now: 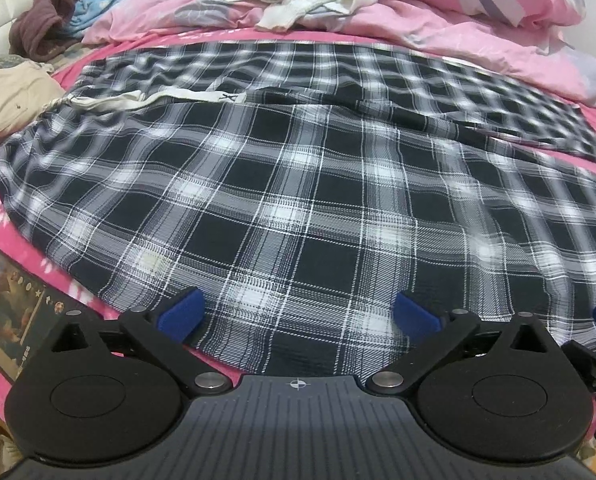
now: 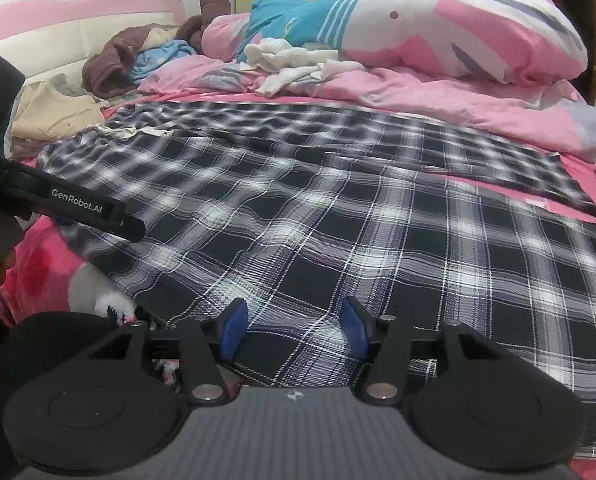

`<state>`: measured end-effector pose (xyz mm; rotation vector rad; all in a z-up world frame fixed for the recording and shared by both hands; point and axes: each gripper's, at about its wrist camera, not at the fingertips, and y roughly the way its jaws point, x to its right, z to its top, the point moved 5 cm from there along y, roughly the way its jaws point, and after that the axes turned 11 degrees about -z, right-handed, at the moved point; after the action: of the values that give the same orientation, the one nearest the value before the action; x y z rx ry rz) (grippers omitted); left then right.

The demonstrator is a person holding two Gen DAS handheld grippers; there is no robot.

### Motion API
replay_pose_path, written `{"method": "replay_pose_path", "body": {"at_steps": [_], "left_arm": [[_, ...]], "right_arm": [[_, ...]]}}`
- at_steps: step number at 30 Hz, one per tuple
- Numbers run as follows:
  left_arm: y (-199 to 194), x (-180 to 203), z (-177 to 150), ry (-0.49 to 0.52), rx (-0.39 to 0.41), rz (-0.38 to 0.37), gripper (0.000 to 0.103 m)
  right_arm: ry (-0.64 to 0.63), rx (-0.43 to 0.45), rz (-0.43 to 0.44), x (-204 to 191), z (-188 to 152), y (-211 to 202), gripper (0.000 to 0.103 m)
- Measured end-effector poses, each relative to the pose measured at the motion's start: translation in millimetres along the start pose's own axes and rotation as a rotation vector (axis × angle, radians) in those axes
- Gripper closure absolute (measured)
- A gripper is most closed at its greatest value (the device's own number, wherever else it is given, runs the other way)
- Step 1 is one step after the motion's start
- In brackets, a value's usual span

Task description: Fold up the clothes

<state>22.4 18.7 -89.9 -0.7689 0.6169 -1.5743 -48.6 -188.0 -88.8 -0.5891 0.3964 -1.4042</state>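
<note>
To my far left a beige garment [image 1: 14, 96] lies on the bed [image 1: 2, 208]. My left gripper [image 1: 298, 312] has its fingers spread wide above the near edge of the plaid garment [image 1: 298, 184], which is spread flat across the bed. My right gripper [image 2: 294, 332] has its fingers apart, plaid cloth beneath them, nothing pinched

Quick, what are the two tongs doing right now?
Left tongs: open wide, holding nothing, over the plaid garment.
Right tongs: open, fabric between, not pinched.
</note>
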Motion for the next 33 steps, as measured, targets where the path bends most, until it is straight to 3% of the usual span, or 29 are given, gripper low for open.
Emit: {"method": "replay_pose_path", "body": {"at_steps": [25, 33], "left_arm": [[-0.7, -2.1, -2.8, -0.019, -0.003, 0.011, 0.0], [-4.5, -6.9, -3.0, -0.07, 0.009, -0.003, 0.0]], "right_arm": [[0.001, 0.007, -0.012, 0.6, -0.6, 0.7, 0.044], [-0.003, -0.007, -0.015, 0.2, 0.4, -1.9, 0.043]]}}
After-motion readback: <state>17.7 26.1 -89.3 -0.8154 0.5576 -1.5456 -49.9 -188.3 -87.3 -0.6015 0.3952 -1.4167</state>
